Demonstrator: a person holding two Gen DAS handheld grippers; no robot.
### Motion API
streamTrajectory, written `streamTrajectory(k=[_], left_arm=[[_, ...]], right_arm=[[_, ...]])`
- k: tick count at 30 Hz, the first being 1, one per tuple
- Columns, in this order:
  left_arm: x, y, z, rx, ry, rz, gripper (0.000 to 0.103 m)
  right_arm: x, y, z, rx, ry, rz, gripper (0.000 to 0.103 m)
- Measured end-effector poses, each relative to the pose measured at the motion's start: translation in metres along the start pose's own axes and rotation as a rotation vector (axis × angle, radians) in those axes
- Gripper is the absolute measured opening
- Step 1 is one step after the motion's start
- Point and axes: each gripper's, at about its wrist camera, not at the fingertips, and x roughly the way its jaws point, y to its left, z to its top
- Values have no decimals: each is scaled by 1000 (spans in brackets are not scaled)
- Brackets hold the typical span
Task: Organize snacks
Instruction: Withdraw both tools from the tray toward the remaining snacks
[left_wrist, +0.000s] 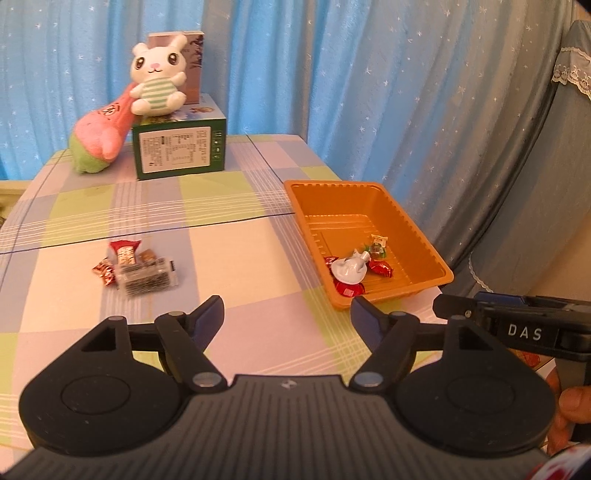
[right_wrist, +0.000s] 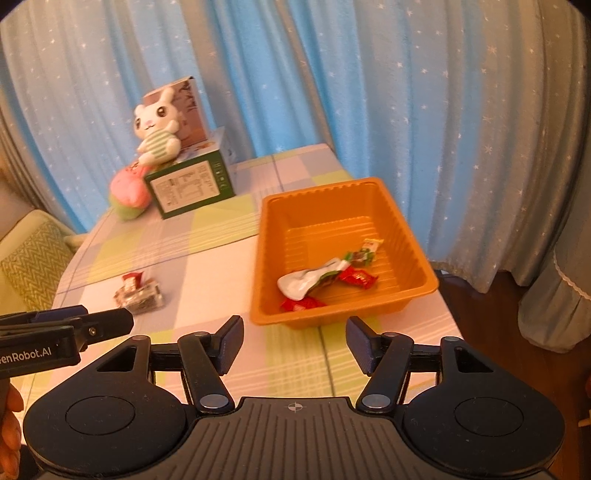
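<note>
There the left gripper (left_wrist: 287, 316) hung spread wide and empty above the checked tabletop (left_wrist: 236, 236), and the right gripper (right_wrist: 294, 339) was likewise parted with nothing between its fingers, just short of the near rim of the orange tray (right_wrist: 266, 258). The tray's long axis ran away from the grippers toward the blue curtain (right_wrist: 332, 74). Inside its near end lay a white pouch (right_wrist: 306, 282), its long axis slanting up to the right, among red wrapped candies (right_wrist: 356, 277) and a green-and-yellow sweet (right_wrist: 365, 251). Well apart on the left of the tabletop sat the loose pile of snacks (left_wrist: 142, 271); only the left wrist view showed its small red candy (left_wrist: 104, 271) clearly. Farther back, a plush rabbit (left_wrist: 157, 79) sat atop a green box (left_wrist: 181, 149), with a pink plush (left_wrist: 101, 138) leaning beside it.
</note>
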Motion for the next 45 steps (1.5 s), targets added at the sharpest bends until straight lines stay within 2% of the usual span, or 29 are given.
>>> streamTrajectory(k=[4,7,24,45], left_arm=[[-14,11,-5,-12,-8,10,75],[-23,19,-9,-18,-17,22,76],[-56,58,-25,-59,-37,78,76],[-61,93,-33,-97,-34,144,76]], right_arm=[[-5,15,-7,-15,3,14,71],[-7,25,-10,-31,7,27,73],[-4,73,-22,-92,25,88,73],[17,106,-24,-132,51,132,73]])
